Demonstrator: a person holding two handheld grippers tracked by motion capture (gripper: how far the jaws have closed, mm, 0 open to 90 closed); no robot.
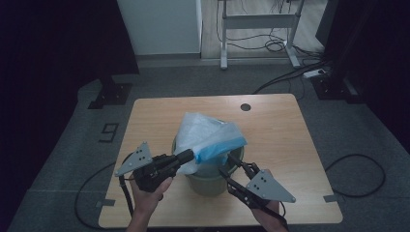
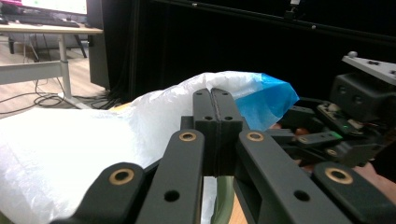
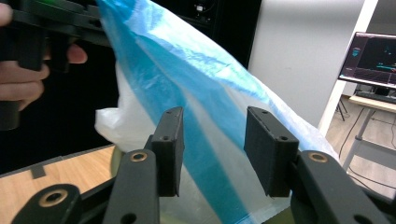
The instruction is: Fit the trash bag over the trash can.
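Right now a small olive-green bin point(image 1: 209, 183) stands near the middle of the wooden desk point(image 1: 275, 125), toward the person's side, and a thin white-and-blue plastic bag point(image 1: 205, 137) billows up out of its mouth, the blue part draped toward the right. The left tool point(image 1: 189, 155) comes in level from the left, and its jaws are pressed flat together; from above their tips sit right against the bag's left side at the bin's rim, and in the left gripper view the white film point(image 2: 70, 149) bulges up just behind the closed jaws, though I cannot tell whether any plastic is pinched between them. The right tool point(image 1: 230, 164) reaches in from the lower right, its tips at the bin's right rim below the blue flap. Its jaws stand apart, and in the right gripper view the blue-striped film point(image 3: 196, 102) hangs just beyond the gap, neither pad pressing on it. A hand holds each tool from the near edge of the desk.
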